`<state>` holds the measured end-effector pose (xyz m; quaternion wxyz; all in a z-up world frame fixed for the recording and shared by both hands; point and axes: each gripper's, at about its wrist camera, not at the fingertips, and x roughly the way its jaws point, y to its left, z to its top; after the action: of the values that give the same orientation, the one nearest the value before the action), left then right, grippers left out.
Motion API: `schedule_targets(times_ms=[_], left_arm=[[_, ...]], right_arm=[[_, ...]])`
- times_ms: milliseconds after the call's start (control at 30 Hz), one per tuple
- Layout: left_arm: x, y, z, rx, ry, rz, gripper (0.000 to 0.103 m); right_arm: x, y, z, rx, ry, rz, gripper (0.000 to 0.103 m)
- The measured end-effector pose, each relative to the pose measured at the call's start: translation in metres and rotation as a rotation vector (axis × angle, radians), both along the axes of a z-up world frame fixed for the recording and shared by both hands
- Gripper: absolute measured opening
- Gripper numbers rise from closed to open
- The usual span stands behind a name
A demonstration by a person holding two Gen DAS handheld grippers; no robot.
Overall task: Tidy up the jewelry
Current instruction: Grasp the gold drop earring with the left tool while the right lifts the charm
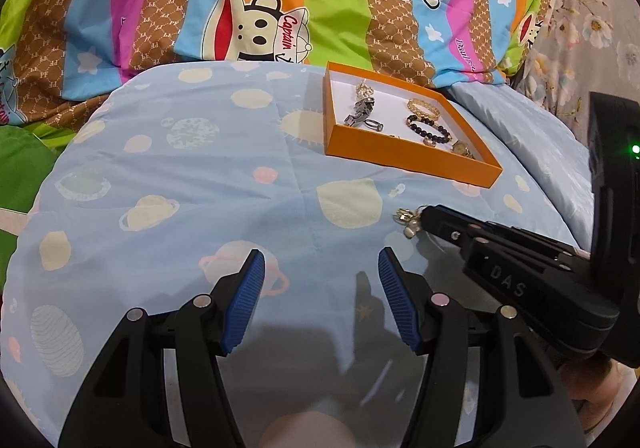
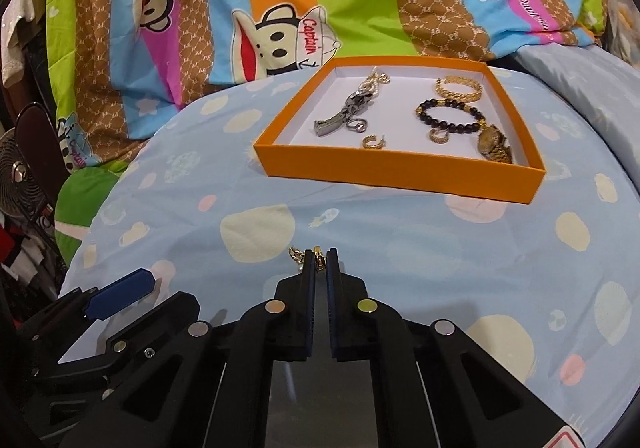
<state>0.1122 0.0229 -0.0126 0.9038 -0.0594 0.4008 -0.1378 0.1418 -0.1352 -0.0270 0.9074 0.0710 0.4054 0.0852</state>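
An orange shallow box (image 2: 400, 172) (image 1: 412, 162) lies on the blue planet-print quilt. Inside it are a silver pistol-shaped charm (image 2: 344, 114), a gold bangle (image 2: 458, 88), a black bead bracelet (image 2: 450, 114), a gold watch (image 2: 494, 144) and small gold hoops (image 2: 374, 141). My right gripper (image 2: 319, 261) (image 1: 427, 213) is shut on a small gold piece with a pearl (image 2: 297, 253) (image 1: 408, 219), just above the quilt in front of the box. My left gripper (image 1: 322, 268) stands open over bare quilt, to the left of the right one, with nothing between its blue pads (image 1: 248, 300).
A striped cartoon-monkey bedspread (image 2: 280, 8) rises behind the box. The quilt (image 1: 180, 188) bulges and slopes off at its sides. A fan (image 2: 20, 172) and clothes stand at the far left in the right wrist view. A floral fabric (image 1: 580, 28) hangs at the far right.
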Motion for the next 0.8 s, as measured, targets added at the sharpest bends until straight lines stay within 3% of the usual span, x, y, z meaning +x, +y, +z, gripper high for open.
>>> schedule_targets(times_ms=[233, 433, 500, 567, 733, 800], left_arm=[[0.007, -0.016, 0.003, 0.016, 0.003, -0.038, 0.057], [0.008, -0.035, 0.001, -0.003, 0.023, -0.083, 0.057], [0.007, -0.039, 0.0, 0.004, 0.025, -0.09, 0.057], [0.006, -0.039, 0.001, 0.007, 0.022, -0.087, 0.057], [0.006, -0.036, 0.0, -0.012, 0.029, -0.075, 0.057], [0.005, -0.036, 0.001, -0.01, 0.026, -0.081, 0.057]], right_arm=[[-0.028, -0.027, 0.004, 0.025, -0.014, -0.064, 0.005], [-0.04, -0.052, 0.001, 0.2, 0.027, -0.037, 0.005], [-0.044, -0.053, 0.005, 0.143, 0.019, -0.061, 0.005], [-0.05, -0.055, 0.011, 0.148, -0.003, -0.057, 0.005], [-0.053, -0.053, 0.01, -0.019, -0.008, -0.097, 0.005], [-0.055, -0.057, 0.007, -0.005, -0.003, -0.097, 0.005]])
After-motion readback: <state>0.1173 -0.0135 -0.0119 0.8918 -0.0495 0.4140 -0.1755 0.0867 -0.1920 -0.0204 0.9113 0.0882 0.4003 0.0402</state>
